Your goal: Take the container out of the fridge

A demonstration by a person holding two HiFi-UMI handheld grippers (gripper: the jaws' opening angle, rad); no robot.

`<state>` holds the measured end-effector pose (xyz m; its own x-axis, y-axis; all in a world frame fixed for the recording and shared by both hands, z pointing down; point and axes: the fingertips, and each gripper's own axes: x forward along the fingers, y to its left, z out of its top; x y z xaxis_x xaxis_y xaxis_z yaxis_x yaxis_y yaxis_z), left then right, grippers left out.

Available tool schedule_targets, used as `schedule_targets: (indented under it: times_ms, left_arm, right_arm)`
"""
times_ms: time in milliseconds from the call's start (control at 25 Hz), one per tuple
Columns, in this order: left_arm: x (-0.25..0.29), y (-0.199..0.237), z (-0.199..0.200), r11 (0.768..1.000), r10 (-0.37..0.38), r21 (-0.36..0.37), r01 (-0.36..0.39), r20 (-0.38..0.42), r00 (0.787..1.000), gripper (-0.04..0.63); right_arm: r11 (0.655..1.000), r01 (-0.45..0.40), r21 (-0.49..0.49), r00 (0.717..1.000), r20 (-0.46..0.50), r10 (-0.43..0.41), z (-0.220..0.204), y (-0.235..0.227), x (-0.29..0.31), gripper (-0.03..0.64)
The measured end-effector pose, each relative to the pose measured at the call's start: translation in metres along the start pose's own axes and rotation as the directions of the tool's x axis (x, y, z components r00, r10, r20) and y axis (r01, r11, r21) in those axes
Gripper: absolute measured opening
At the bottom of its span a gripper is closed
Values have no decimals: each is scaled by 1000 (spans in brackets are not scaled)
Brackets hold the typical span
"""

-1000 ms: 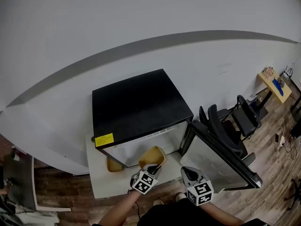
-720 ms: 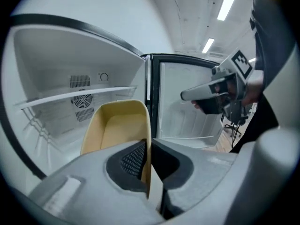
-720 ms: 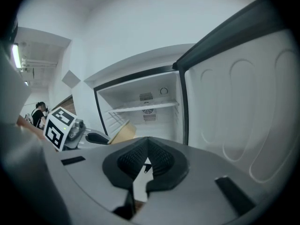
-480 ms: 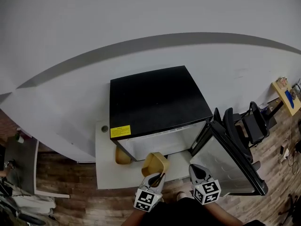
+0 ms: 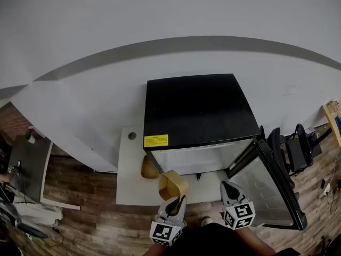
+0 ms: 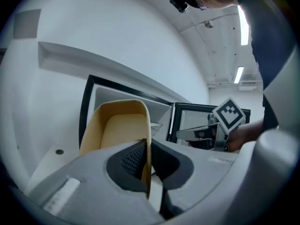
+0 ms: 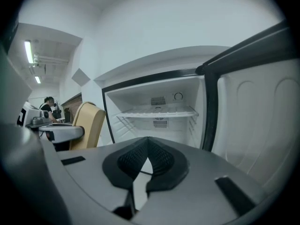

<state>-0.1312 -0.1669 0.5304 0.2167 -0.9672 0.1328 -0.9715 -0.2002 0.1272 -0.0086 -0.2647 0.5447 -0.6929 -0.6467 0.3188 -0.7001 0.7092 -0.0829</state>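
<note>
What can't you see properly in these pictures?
Yellow label on the fridge: head view, print too small to read.
Tan thing beside the fridge: head view, partly hidden by the fridge's corner.
Fridge's lower part: right gripper view, hidden by the right gripper itself.

Tan container, black fridge with white inside, yellow label

Tan container tilted, outside open fridge.
</note>
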Motion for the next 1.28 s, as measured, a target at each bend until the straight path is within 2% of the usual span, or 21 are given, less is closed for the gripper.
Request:
schedule_targets:
  times_ms: [200, 560, 760, 960, 1280]
  left_arm:
    - [-11, 27, 14, 994, 111, -20, -110, 55, 992, 20]
    - [-38, 69, 21, 964, 266, 5, -267, 79, 961, 21]
    - [-47, 88, 24, 951, 307, 20, -310, 86, 948, 21]
    - [-54, 101, 25, 937, 347, -1, -348, 90, 934, 20]
    - [-61, 108, 17, 930, 366, -10, -366, 80, 927, 21]
  right_arm:
    - [1000, -9, -21, 1000, 6, 9, 3, 3, 6, -5]
    - [998, 17, -61, 999, 43, -15, 23, -5, 4, -5]
    - [995, 19, -93, 999, 40, -16, 22, -4, 2, -5]
    - [995, 27, -97, 999, 29, -24, 15, -6, 1, -5]
    - [995, 37, -94, 999, 16, -36, 5, -9, 3, -5]
